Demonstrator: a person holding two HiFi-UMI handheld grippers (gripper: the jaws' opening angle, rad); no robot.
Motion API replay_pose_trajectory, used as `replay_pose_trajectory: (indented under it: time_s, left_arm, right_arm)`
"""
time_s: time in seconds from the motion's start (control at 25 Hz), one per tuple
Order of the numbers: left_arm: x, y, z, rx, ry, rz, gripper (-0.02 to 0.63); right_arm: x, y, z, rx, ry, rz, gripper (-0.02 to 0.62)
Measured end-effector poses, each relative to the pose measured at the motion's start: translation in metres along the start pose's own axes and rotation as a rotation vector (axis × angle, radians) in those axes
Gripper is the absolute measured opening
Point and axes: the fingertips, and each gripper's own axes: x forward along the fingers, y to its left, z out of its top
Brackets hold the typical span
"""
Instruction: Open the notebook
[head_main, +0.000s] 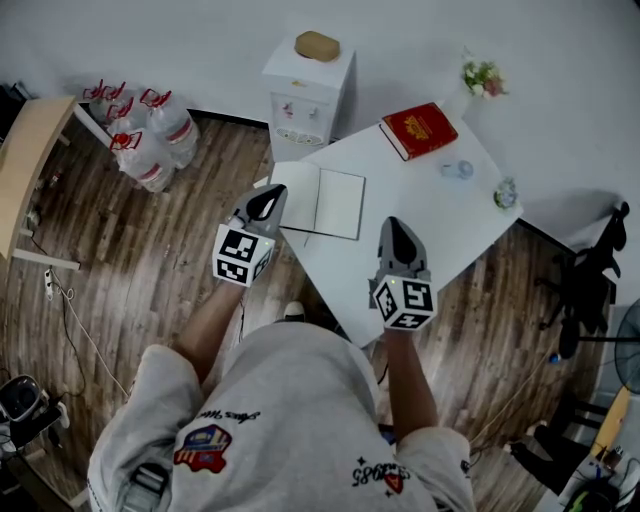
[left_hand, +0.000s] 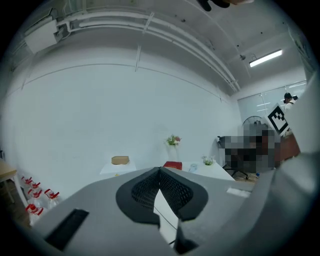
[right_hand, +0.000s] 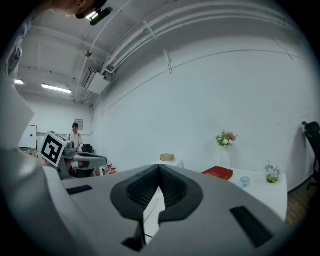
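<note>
The white worktop (head_main: 440, 215) stood cornerwise on a wooden floor (head_main: 140, 250), one corner pointing at the person. A water dispenser (head_main: 308, 95) stood against its far-left edge, with a cluster of red-capped water bottles (head_main: 148, 135) on the floor further left.

The notebook (head_main: 322, 202) lay open and flat at the worktop's left corner, blank white pages up, its left page right at the worktop's edge. In the head view the left gripper (head_main: 270, 196) had its tips over that left page's outer edge. The right gripper (head_main: 397, 224) hung over bare worktop, apart from the notebook's right page.

In their own views, the left gripper's (left_hand: 160, 170) jaws were pressed together with nothing between them, and so were the right gripper's (right_hand: 160, 166) jaws. Only a sliver of white page showed through the gap behind each tip.

A red book (head_main: 418, 131) lay at the far corner; its gold cover emblem was too small to read. The print on the person's grey sweatshirt (head_main: 290, 420) was likewise unreadable. Bare worktop stretched between notebook and red book, and a small flower pot (head_main: 483, 77) stood beyond.
</note>
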Motion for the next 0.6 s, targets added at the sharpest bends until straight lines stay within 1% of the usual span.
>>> replay_pose_trajectory:
  time_s: [0.08,0.4,0.6]
  left_arm:
    - [-0.002,-0.001,0.002,-0.009,-0.004,-0.005,0.005]
    - [-0.007,0.003,-0.007,-0.053,-0.004,-0.005,0.005]
    - [-0.006,0.004,-0.009,-0.063,-0.009,-0.011,0.005]
  right_arm:
    - [0.001,0.003,0.000,-0.004,0.002,0.006,-0.009]
    - [0.001,0.012,-0.001,-0.023,0.013,0.018,-0.009]
    - [0.001,0.012,-0.007,-0.025,0.028,0.018,-0.010]
